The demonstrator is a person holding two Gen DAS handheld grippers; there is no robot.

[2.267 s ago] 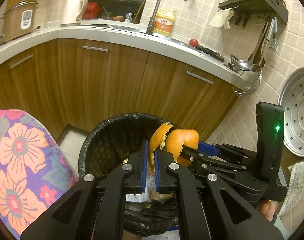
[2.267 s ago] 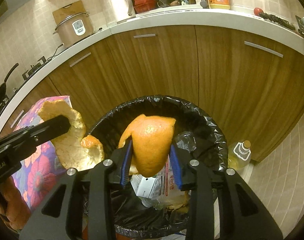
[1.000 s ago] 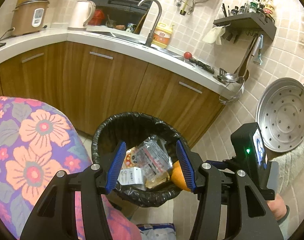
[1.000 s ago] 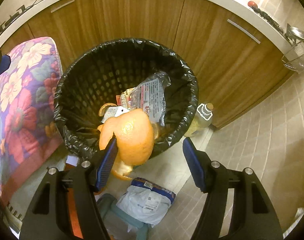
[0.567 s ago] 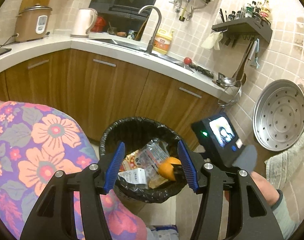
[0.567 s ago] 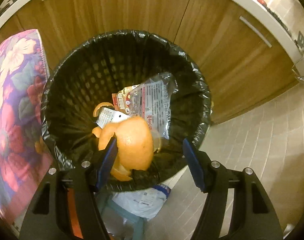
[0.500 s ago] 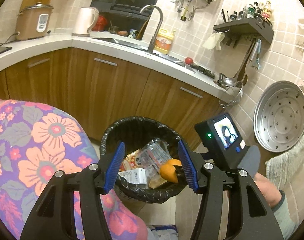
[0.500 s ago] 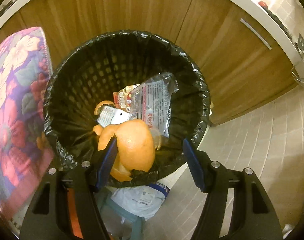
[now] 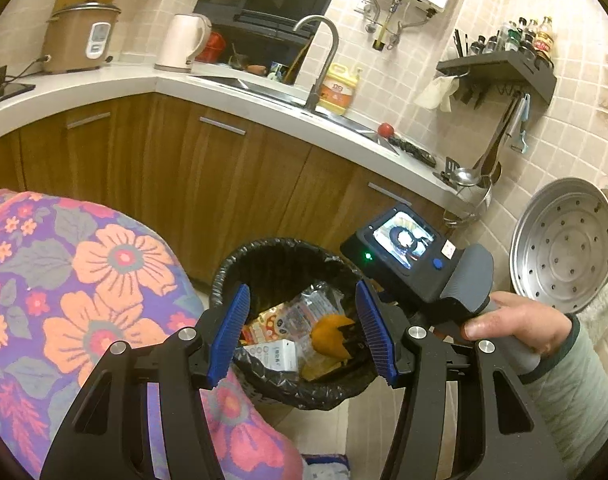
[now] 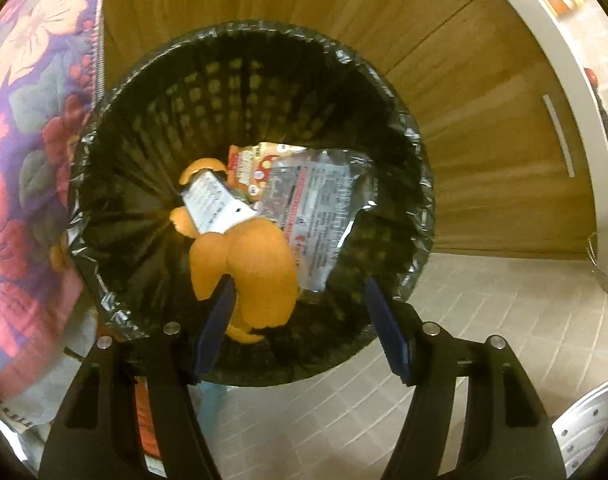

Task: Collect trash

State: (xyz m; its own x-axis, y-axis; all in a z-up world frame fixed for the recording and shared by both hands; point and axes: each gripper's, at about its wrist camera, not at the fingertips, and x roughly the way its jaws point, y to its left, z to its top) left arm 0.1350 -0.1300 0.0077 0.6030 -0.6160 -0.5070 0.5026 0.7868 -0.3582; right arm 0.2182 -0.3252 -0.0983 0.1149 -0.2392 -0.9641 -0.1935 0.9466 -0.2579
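Observation:
In the right wrist view my right gripper [image 10: 301,330] points down into the black-lined trash bin [image 10: 420,184]. Its jaws stand wide apart. An orange peel [image 10: 263,276] clings to the left pad only, with a clear gap to the right pad. Below it lie printed wrappers [image 10: 320,208] and a small white box [image 10: 215,204]. In the left wrist view my left gripper [image 9: 301,334] is open and empty, held back from the bin [image 9: 287,248]. The orange peel [image 9: 330,336] shows there on the right gripper's finger, and a hand [image 9: 516,320] holds that gripper's handle.
A floral cloth [image 9: 83,300] covers a surface right beside the bin's left side. Wooden cabinets [image 9: 223,184] stand behind the bin under a white counter. A round metal steamer tray [image 9: 564,240] leans on the tiled wall at the right. Tiled floor [image 10: 484,300] lies right of the bin.
Both grippers, earlier shut on peels, have opened. The left one's peel is gone from its jaws. The right gripper moved over the bin and tipped downward, its peel still stuck to the left pad.

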